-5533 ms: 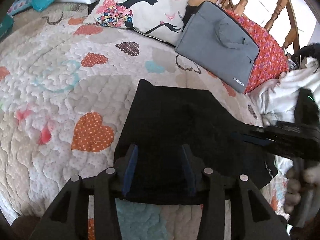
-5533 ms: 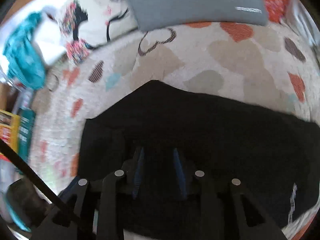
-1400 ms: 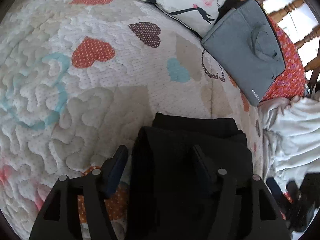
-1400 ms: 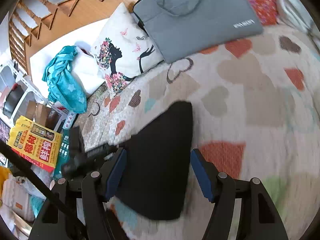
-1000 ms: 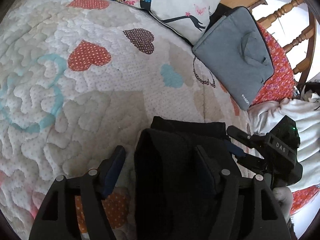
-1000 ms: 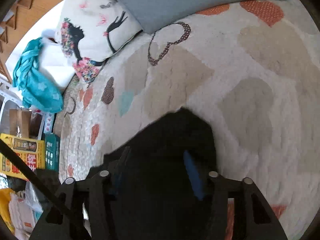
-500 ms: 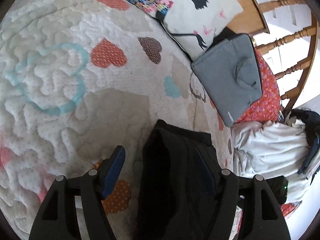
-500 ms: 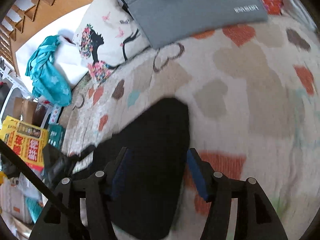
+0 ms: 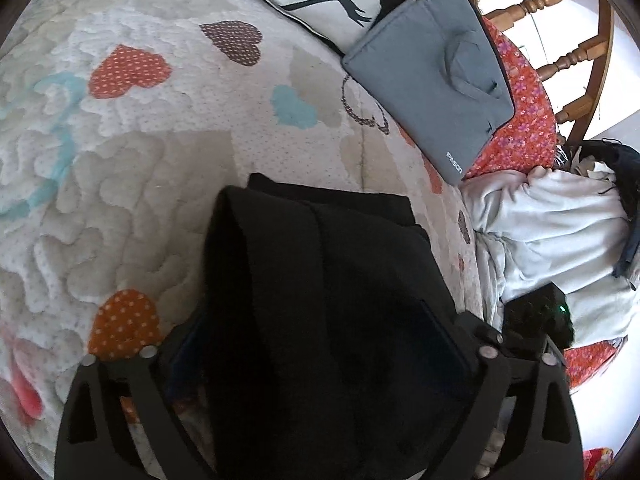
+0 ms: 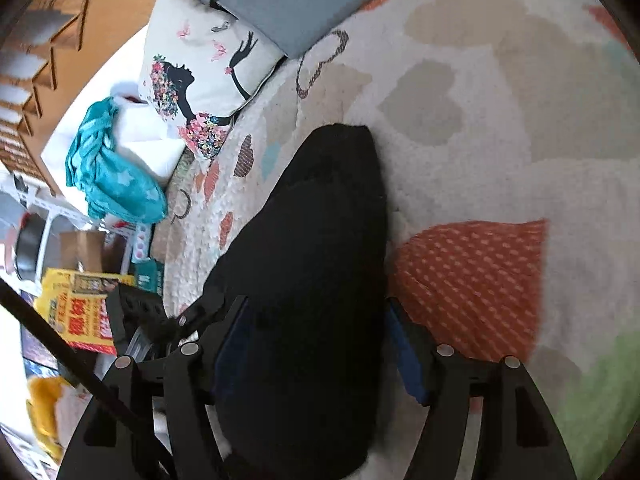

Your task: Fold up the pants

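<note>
The black pants (image 9: 320, 280) lie folded into a thick stack on the heart-patterned quilt (image 9: 132, 168). My left gripper (image 9: 316, 352) is open, its blue-padded fingers wide on either side of the stack's near end. In the right wrist view the same black pants (image 10: 312, 256) run away from me between the fingers of my right gripper (image 10: 316, 344), which is also open and straddles the stack. The other gripper's black body (image 10: 136, 312) shows at the left of that view.
A grey laptop bag (image 9: 436, 76) leans on a red floral cushion (image 9: 524, 128) at the back right. A white printed pillow (image 10: 204, 80) and a teal cloth (image 10: 112, 176) lie beyond. Pale clothes (image 9: 552, 240) are heaped at the right. Boxes (image 10: 80, 304) sit beside the bed.
The pants went from a wide flat spread to a narrow thick stack. Both grippers have opened and now sit lower and closer around the stack's ends.
</note>
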